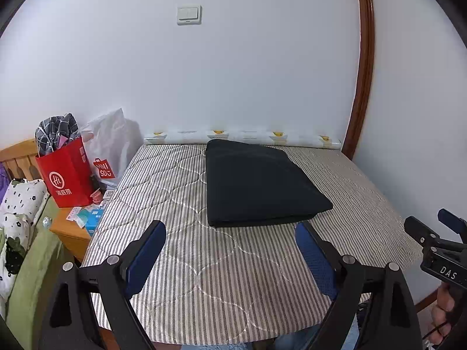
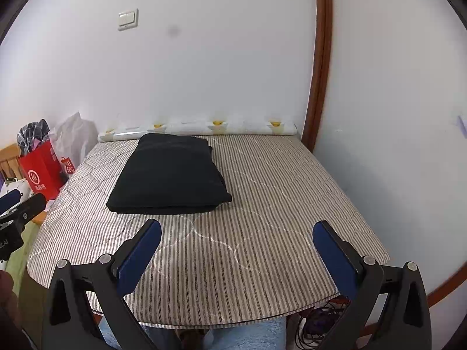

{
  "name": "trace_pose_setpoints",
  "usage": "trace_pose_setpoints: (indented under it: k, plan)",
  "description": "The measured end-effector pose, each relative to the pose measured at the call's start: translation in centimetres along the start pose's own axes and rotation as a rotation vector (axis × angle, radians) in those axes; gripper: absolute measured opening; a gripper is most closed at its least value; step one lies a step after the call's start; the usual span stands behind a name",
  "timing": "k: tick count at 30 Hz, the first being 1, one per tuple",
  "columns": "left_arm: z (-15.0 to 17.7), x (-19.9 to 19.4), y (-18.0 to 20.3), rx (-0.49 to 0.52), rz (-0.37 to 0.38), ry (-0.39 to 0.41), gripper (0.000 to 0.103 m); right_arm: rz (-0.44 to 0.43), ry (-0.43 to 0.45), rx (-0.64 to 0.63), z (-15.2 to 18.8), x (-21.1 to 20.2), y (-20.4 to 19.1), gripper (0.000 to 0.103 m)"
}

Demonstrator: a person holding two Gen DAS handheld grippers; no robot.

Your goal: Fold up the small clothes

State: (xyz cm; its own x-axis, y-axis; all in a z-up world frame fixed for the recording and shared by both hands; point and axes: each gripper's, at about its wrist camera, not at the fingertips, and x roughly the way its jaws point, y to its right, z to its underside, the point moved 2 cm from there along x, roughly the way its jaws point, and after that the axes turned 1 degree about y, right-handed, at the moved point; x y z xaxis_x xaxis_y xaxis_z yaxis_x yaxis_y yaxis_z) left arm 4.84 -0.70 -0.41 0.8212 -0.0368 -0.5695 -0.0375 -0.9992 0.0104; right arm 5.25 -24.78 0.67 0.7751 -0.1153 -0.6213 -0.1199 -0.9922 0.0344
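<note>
A black garment (image 1: pixel 256 183) lies folded into a neat thick rectangle on the striped quilted surface (image 1: pixel 204 277), toward its far side. It also shows in the right wrist view (image 2: pixel 169 175). My left gripper (image 1: pixel 230 233) is open and empty, held above the near part of the surface, just short of the garment's near edge. My right gripper (image 2: pixel 236 233) is open and empty, above the near right part of the striped surface (image 2: pixel 262 233), to the right of the garment. The right gripper also shows at the right edge of the left wrist view (image 1: pixel 432 227).
A red paper bag (image 1: pixel 65 172) with checked cloth and a white plastic bag (image 1: pixel 112 143) stand on a wooden side table (image 1: pixel 70 233) at the left. A rolled patterned sheet (image 1: pixel 242 137) lies along the white wall. A wooden door frame (image 1: pixel 362 67) is at the right. Cables (image 2: pixel 315 323) lie below.
</note>
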Motion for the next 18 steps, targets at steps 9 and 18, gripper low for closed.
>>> trace_pose_setpoints:
  k: [9, 18]
  plan:
    - [0.25, -0.23, 0.28, 0.008, -0.004, -0.005, 0.090, 0.013, 0.008, 0.011, 0.25, -0.59, 0.40, 0.102]
    - [0.35, -0.37, 0.61, 0.011, -0.003, -0.006, 0.090, 0.018, 0.007, 0.005, 0.58, -0.63, 0.58, 0.102]
